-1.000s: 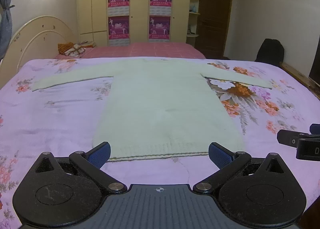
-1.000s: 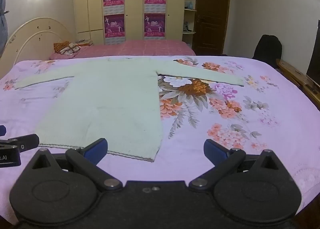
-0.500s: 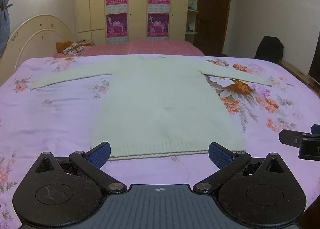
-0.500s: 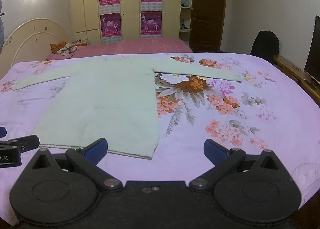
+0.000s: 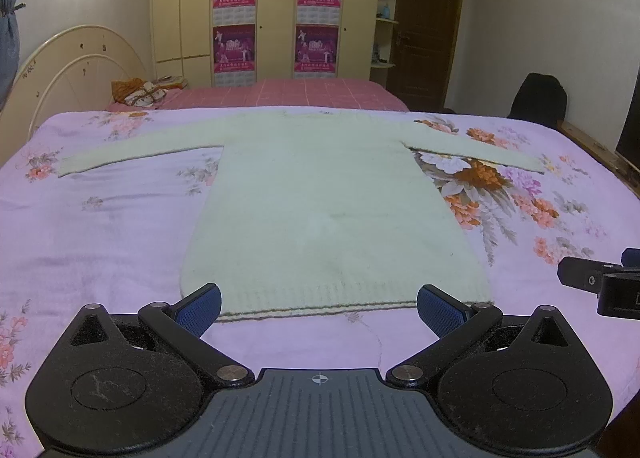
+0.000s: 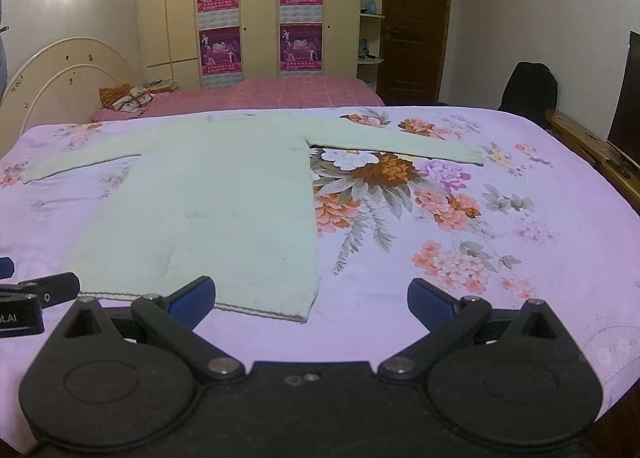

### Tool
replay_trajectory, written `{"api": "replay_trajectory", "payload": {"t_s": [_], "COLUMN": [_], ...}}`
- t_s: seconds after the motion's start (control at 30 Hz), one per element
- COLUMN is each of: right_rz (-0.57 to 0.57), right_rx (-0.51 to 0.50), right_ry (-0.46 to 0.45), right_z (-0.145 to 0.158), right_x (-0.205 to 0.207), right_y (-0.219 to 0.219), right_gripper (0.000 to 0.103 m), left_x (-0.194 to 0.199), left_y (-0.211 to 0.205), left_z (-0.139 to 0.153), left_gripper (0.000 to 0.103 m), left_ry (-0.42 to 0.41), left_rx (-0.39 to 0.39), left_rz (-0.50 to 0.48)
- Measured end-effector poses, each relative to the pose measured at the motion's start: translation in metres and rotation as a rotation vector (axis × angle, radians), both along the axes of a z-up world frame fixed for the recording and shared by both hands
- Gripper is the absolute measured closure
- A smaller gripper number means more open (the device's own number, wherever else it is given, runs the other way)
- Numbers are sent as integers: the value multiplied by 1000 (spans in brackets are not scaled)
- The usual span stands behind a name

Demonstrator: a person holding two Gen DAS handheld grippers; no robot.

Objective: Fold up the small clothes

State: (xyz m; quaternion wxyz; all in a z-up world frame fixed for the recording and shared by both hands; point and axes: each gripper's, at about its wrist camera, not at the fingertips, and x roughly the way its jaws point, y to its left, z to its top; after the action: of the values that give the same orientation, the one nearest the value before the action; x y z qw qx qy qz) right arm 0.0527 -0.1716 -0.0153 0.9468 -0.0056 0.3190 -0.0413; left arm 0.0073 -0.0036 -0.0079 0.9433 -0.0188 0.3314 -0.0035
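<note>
While sweater (image 5: 328, 214) lies flat on bedspread (image 5: 120, 226) — both grippers' fingers (image 5: 200, 308) gape wide, empty.

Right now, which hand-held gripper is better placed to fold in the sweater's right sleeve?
Right. The right hand-held gripper, open, faces the sweater hem's right corner, on that sleeve's side; the left hand-held gripper is centred on the hem.

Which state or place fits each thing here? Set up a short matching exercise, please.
Things:
1. pale green knitted sweater
2. left gripper
3. pink floral bedsheet
4. black bag

States or places:
A. open, holding nothing
B. beyond the bed's far right corner
C. spread flat, sleeves out
D. under the sweater

Pairs: 1-C, 2-A, 3-D, 4-B
</note>
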Motion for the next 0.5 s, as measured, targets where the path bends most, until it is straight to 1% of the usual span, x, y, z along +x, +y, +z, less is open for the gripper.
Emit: {"api": "replay_trajectory", "payload": {"t_s": [0.5], "right_rz": [7], "right_rx": [-4], "right_ry": [-3], "right_z": [0], "right_x": [2], "right_y": [9], "right_gripper": [1], "left_x": [1], "left_y": [4], "left_z": [-2], "left_gripper": [0], "left_ry": [-4], "left_rx": [-5], "left_rz": [8]}}
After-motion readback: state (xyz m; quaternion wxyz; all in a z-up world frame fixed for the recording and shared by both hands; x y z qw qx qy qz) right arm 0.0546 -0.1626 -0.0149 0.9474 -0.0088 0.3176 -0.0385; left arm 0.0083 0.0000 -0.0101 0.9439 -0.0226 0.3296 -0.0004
